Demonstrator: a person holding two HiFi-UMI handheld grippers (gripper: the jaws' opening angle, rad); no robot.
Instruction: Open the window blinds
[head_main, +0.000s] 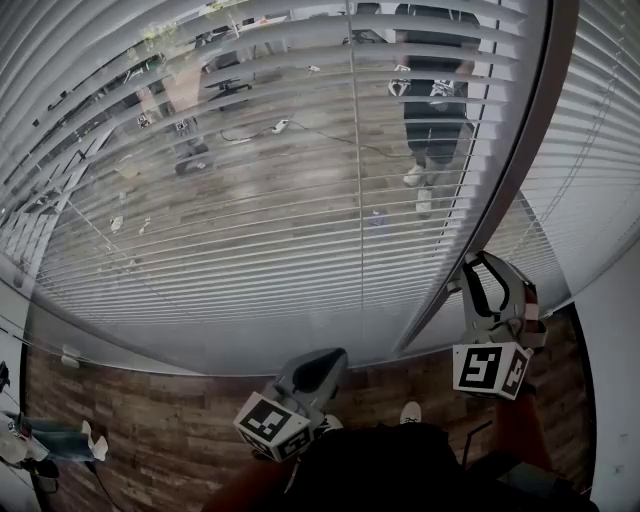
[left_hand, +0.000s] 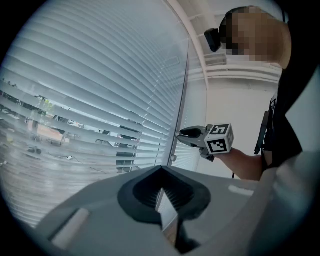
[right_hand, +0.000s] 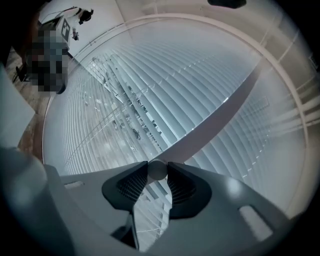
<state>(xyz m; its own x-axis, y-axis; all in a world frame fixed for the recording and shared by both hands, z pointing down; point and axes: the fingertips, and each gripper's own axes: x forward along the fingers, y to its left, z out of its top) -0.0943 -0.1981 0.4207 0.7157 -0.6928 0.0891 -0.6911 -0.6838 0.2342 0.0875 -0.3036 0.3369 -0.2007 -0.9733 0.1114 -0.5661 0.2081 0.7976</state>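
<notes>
White horizontal blinds (head_main: 250, 200) fill the window ahead, their slats tilted enough to see through. A dark upright frame post (head_main: 520, 150) separates them from a second set of blinds (head_main: 600, 150) on the right. My right gripper (head_main: 468, 275) is raised beside that post. In the right gripper view it (right_hand: 158, 170) is shut on the round end of the tilt wand (right_hand: 158, 169), which runs up and away across the blinds (right_hand: 165, 90). My left gripper (head_main: 325, 365) hangs low below the blinds; it (left_hand: 161, 171) is shut and holds nothing. The left gripper view shows the blinds (left_hand: 100, 90) and the right gripper (left_hand: 182, 134).
Beyond the glass lies a room with a wooden floor, where a person (head_main: 435, 90) stands. On my side is a wood-plank floor (head_main: 150, 420), with a shoe (head_main: 410, 411) below me and some objects (head_main: 40, 440) at the far left. A white wall (left_hand: 235, 105) stands to the right.
</notes>
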